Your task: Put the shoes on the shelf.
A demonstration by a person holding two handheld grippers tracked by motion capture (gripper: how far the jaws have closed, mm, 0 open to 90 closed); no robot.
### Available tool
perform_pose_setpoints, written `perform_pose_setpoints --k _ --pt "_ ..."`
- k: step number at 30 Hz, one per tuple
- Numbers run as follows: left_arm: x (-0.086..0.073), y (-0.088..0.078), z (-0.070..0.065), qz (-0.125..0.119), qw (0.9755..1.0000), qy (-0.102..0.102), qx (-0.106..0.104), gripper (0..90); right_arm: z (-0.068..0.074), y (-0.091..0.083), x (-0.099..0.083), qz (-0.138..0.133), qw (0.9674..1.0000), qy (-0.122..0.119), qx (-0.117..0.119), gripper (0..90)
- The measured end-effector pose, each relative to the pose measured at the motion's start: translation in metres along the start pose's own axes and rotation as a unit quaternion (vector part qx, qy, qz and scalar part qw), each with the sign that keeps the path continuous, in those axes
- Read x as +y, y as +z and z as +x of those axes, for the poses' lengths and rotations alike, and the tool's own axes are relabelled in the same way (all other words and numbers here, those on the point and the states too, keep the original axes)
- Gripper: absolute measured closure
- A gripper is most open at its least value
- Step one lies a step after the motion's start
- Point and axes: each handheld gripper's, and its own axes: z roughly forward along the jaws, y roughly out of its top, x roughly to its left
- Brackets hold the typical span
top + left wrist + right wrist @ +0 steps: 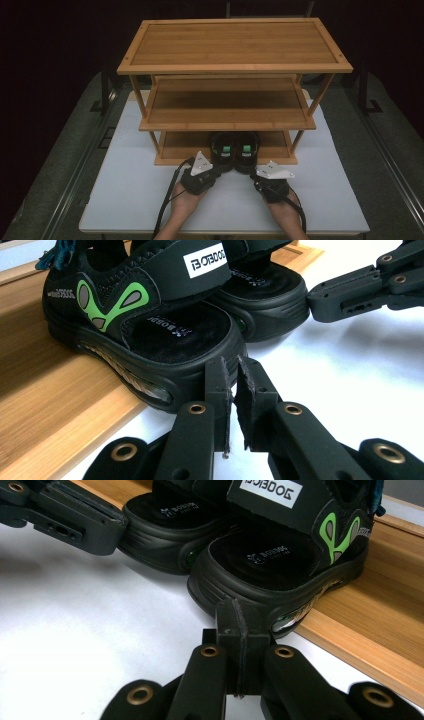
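Sandals, a black pair with green markings, are sitting side by side on the bottom tier of a three-tier bamboo shelf rack (235,45), with their heels projecting past the tier's front edge over the desk (125,190). In the high view the pair is lying at the centre of the frame, the left sandal (223,150) at 9 o'clock of the right sandal (247,150), the two touching or nearly so.

The left tongs (216,169) are resting at 6 o'clock of the left sandal, held by the person's left hand (186,199). In the left gripper view these tongs (235,377) are standing closed, pads all but together with only a thin slit between them and nothing clamped; their tips are sitting just against the heel rim of the left sandal (150,335), though contact cannot be confirmed.

The right tongs (254,172) are lying at 6 o'clock of the right sandal, held by the right hand (285,212). In the right gripper view these tongs (240,615) are fully closed, pad against pad, gripping nothing; their tips are standing at the heel of the right sandal (280,555), touching or just short of it.

Each gripper view is also showing the other tongs farther off, beside the heel of the neighbouring sandal. The white desk surface is running beneath both heels, and the bamboo tier (370,605) is carrying the soles.
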Motion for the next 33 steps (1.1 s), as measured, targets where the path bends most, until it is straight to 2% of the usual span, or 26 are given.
perform_pose_setpoints --k 9,22,33 --pt "0.004 0.007 0.008 0.004 0.9999 -0.005 0.015 83.4 -0.003 0.011 0.005 -0.001 0.9999 -0.002 -0.010 89.5" --pt "0.009 0.016 0.015 0.007 0.9998 -0.009 0.015 83.4 -0.007 0.021 0.008 -0.005 0.9997 0.004 -0.023 89.5" --pt "0.013 0.022 0.019 0.012 0.9995 -0.009 0.028 83.1 -0.009 0.029 0.012 -0.007 0.9994 0.005 -0.033 89.5"
